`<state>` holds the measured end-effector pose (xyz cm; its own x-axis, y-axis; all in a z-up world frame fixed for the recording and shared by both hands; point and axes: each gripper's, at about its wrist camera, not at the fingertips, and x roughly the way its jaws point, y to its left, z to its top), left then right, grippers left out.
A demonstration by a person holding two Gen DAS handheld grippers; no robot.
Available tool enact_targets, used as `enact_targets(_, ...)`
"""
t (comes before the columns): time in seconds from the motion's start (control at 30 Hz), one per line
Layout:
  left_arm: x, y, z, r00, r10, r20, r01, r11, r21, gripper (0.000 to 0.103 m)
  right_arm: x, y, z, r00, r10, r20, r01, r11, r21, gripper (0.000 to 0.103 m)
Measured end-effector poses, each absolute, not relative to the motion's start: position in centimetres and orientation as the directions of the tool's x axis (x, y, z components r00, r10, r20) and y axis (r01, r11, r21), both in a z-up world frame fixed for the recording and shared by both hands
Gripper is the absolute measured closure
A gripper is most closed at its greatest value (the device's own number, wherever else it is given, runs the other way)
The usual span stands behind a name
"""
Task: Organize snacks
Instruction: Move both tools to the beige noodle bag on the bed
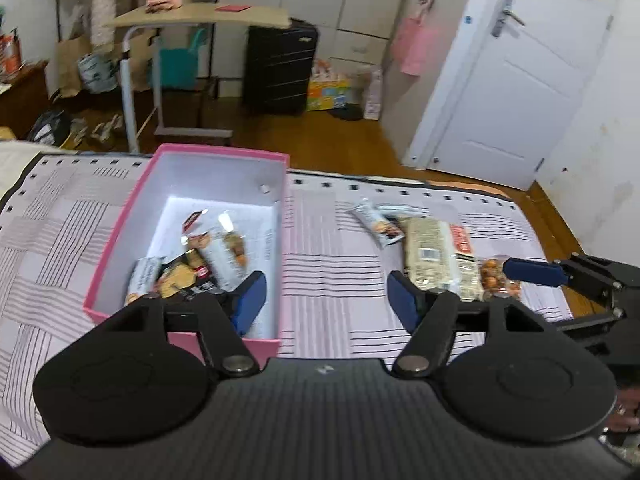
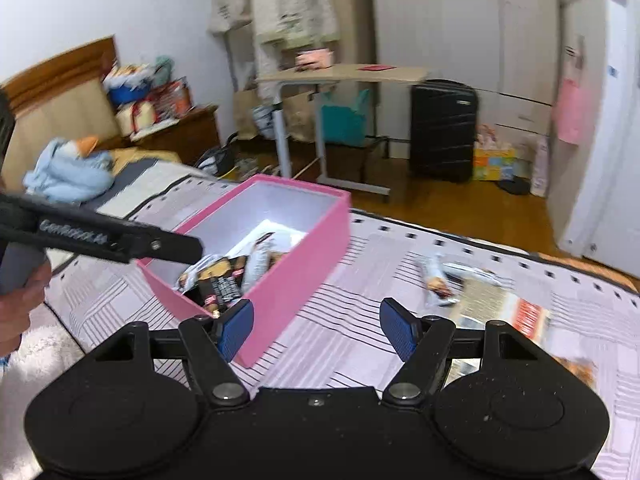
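A pink box (image 1: 120,240) with a white inside stands on the striped bedspread and holds several snack packets (image 1: 188,268). It also shows in the right wrist view (image 2: 304,268). More packets lie on the bedspread to its right: a small white bar (image 1: 378,222), a large pale pack (image 1: 430,252) and a bag of orange snacks (image 1: 496,274). My left gripper (image 1: 326,300) is open and empty, over the box's right wall. My right gripper (image 2: 316,326) is open and empty, above the box's near corner; one blue finger (image 1: 532,270) shows beside the orange bag.
The striped bedspread (image 1: 332,276) covers the bed. Beyond its edge lie a wooden floor, a rolling side table (image 1: 200,20), a black suitcase (image 1: 280,68) and a white door (image 1: 520,80). A blue blanket (image 2: 68,172) lies near the headboard.
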<state>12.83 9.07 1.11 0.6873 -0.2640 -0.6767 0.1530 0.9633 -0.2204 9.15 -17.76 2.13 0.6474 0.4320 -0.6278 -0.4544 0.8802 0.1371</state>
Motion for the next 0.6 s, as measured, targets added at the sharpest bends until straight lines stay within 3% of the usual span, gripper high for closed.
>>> enact_targets(0.37, 15.7, 2.9, 0.3, 0.707, -0.222, -0.671, 0.122, 0.973, -0.194, 0.006, 12.6, -25.1, 1.6, 0.674, 0.410, -0.614, -0.323, 0.912, 0.254, 0.029)
enact_targets(0.6, 19.3, -1.8, -2.3, 0.687, -0.238, -0.687, 0.185, 0.971, -0.151, 0.005, 16.3, -28.5, -2.3, 0.667, 0.403, -0.627, -0.182, 0.904, 0.387, 0.029)
